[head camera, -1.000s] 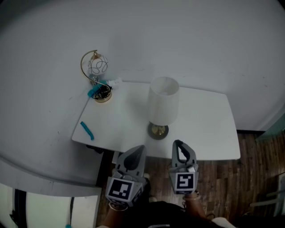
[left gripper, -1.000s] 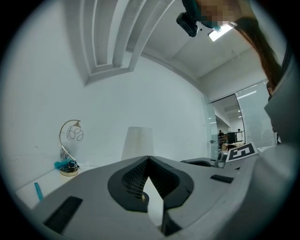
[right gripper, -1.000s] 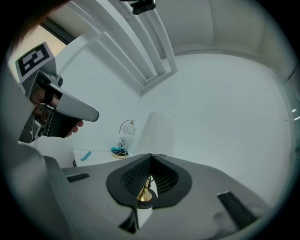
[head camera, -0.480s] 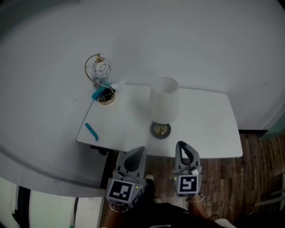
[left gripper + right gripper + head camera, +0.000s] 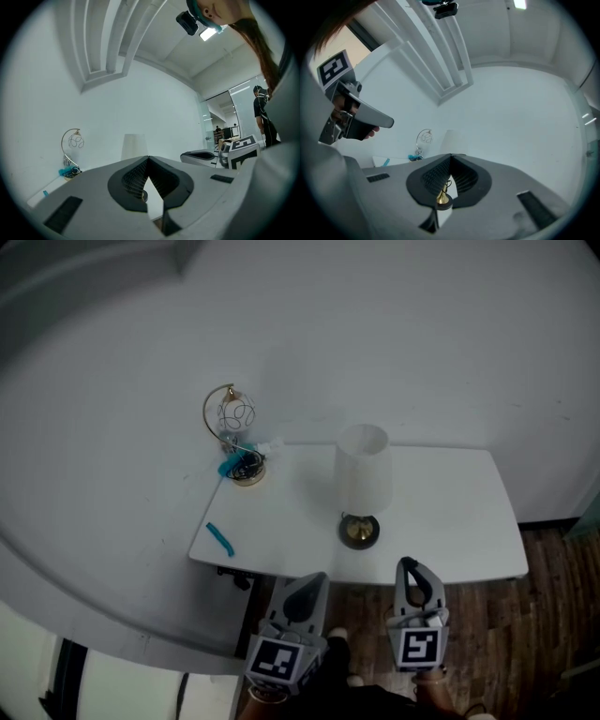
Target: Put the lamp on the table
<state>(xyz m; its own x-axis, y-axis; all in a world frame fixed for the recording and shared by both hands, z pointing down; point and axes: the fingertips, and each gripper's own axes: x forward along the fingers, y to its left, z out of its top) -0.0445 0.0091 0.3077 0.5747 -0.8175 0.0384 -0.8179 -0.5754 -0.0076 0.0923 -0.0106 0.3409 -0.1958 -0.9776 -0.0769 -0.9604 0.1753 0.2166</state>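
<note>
The lamp [image 5: 363, 486] stands upright on the white tabletop [image 5: 450, 512], its brass base close to the near edge, about midway along it. It is in the same spot as a second ago, and nothing touches it.

Both tools have drawn back from it since then. The left tool [image 5: 315, 577] and right tool [image 5: 409, 564] now hang at the near edge, level, with a wider gap to the lamp base than before. The whole tabletop also sits smaller and further right in the head view.

The left tool [image 5: 148, 158] has its jaws closed tip to tip and holds nothing; the lamp's shade [image 5: 135, 145] shows beyond them. The right tool [image 5: 451, 156] is likewise closed and empty, with the lamp base [image 5: 443, 199] seen through the gap below its tips, well apart from them.

A gold wire ornament [image 5: 234, 432] stands at the far left corner, and a blue strip [image 5: 219, 538] lies by the left edge near the near corner, both placed as before. Wood floor [image 5: 553, 615] shows beyond the tabletop's right end.
</note>
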